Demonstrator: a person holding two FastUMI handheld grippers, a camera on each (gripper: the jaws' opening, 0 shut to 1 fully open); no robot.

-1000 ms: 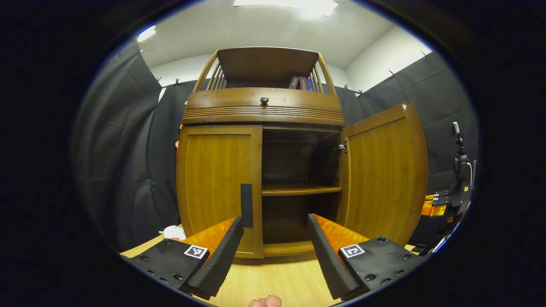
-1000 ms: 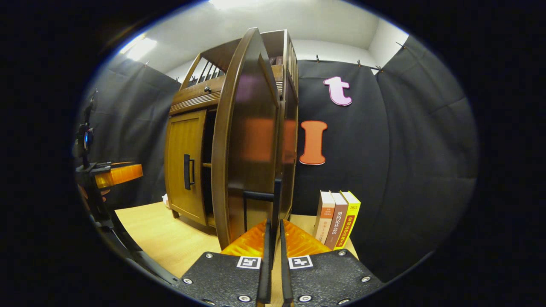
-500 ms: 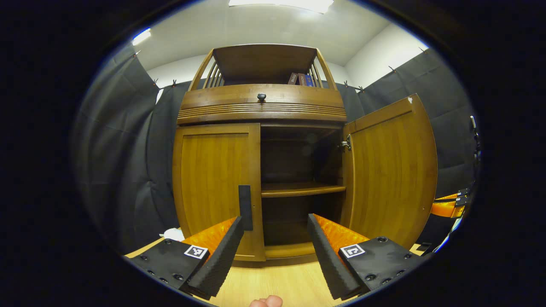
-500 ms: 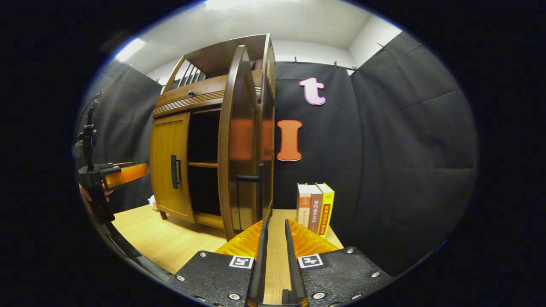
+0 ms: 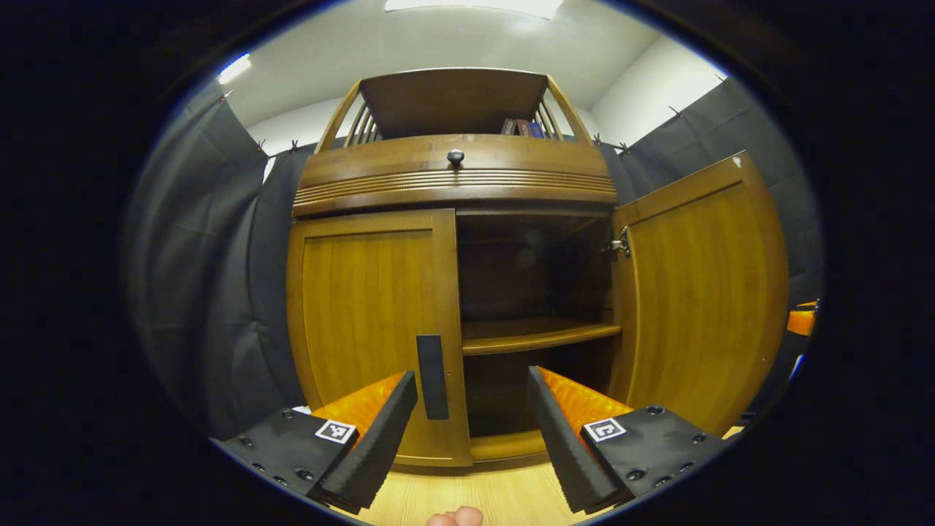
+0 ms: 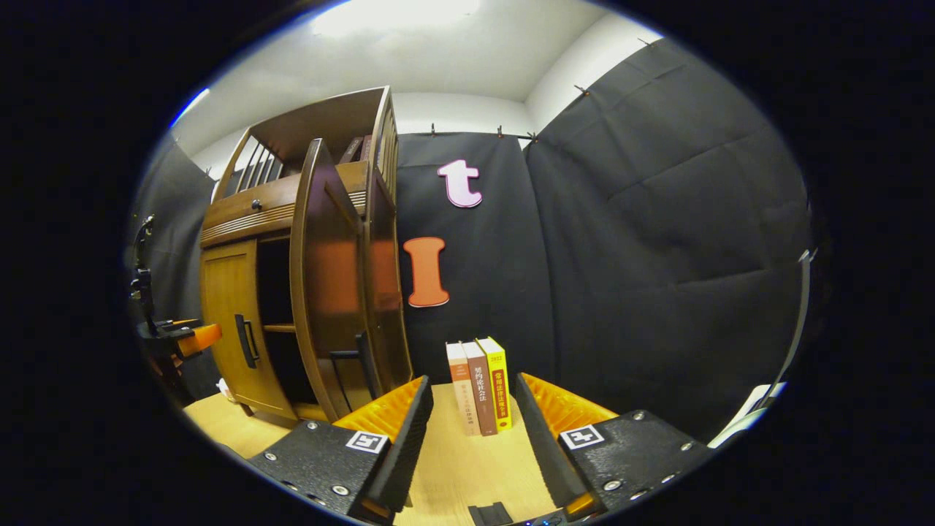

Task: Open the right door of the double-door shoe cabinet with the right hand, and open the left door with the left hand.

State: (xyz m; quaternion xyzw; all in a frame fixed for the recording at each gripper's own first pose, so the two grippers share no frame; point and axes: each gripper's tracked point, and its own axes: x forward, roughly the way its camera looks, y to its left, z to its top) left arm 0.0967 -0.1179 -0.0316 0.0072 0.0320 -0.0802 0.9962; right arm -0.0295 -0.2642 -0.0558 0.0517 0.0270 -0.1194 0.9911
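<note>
Right door open, left door still shut, and we're lining up on its handle.

Risk: our left gripper, jaws wide and empty, could straddle the left door edge and miss the handle. Our right gripper, also wide and empty, sits apart from the open right door.

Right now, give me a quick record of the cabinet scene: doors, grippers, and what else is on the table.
right door: swung wide open
left door: shut
left handle: between the fingers, not gripped
left gripper: open, facing left door edge
right gripper: open, holding nothing
shelf: bare where visible
books: three, upright on table, beside cabinet
</note>
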